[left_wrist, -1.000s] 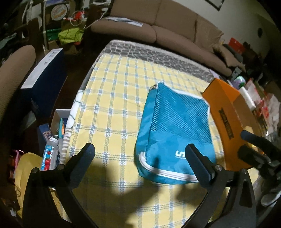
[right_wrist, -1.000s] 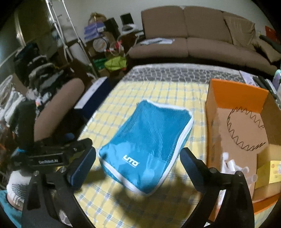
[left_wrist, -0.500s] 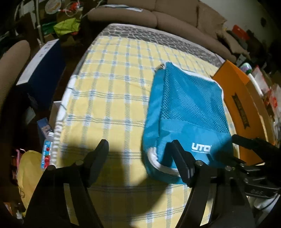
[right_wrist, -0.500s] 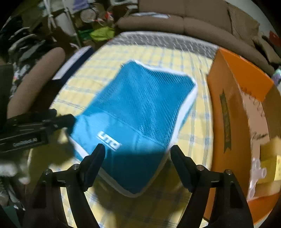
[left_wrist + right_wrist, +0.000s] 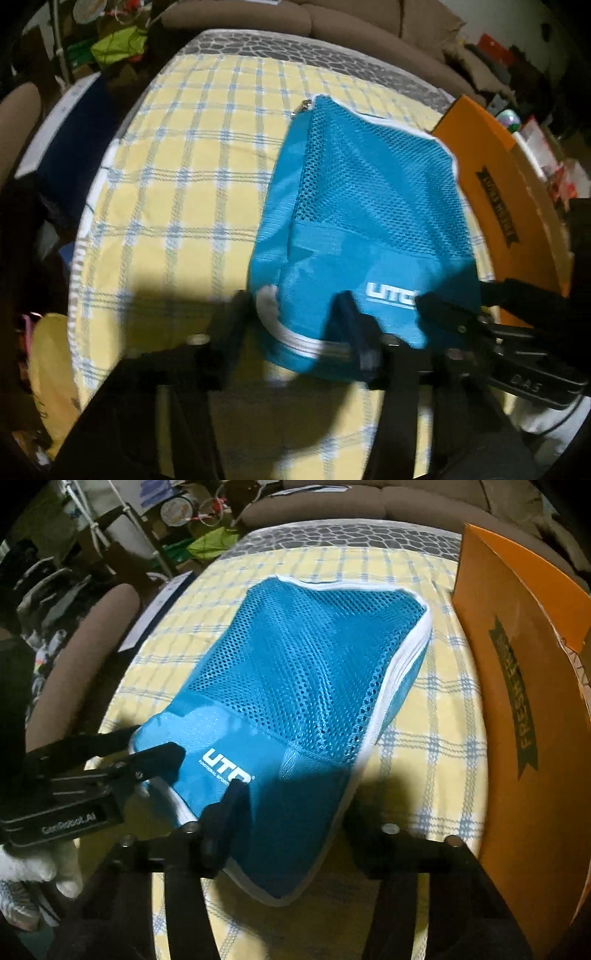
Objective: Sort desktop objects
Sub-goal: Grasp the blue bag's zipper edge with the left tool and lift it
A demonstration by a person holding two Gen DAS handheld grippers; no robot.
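A teal mesh pouch [image 5: 365, 221] with white piping and a white UTO logo lies on the yellow checked tablecloth [image 5: 184, 184]. My left gripper [image 5: 291, 321] straddles its near left corner, its fingers still apart with the pouch's corner between them. My right gripper [image 5: 295, 812] straddles the pouch [image 5: 303, 672] at its near right end, also apart, one finger on the fabric by the logo. Each gripper shows in the other's view: the right gripper [image 5: 465, 314], the left gripper [image 5: 147, 753].
An open orange cardboard box [image 5: 524, 701] stands at the pouch's right, close to it; it also shows in the left wrist view [image 5: 506, 192]. A brown sofa [image 5: 332, 22] is behind the table. A brown chair [image 5: 81, 664] and floor clutter lie left of the table edge.
Both grippers moved forward and down onto the near end of the pouch, and both narrowed from wide open. The near end of the pouch looks bunched and slightly raised.
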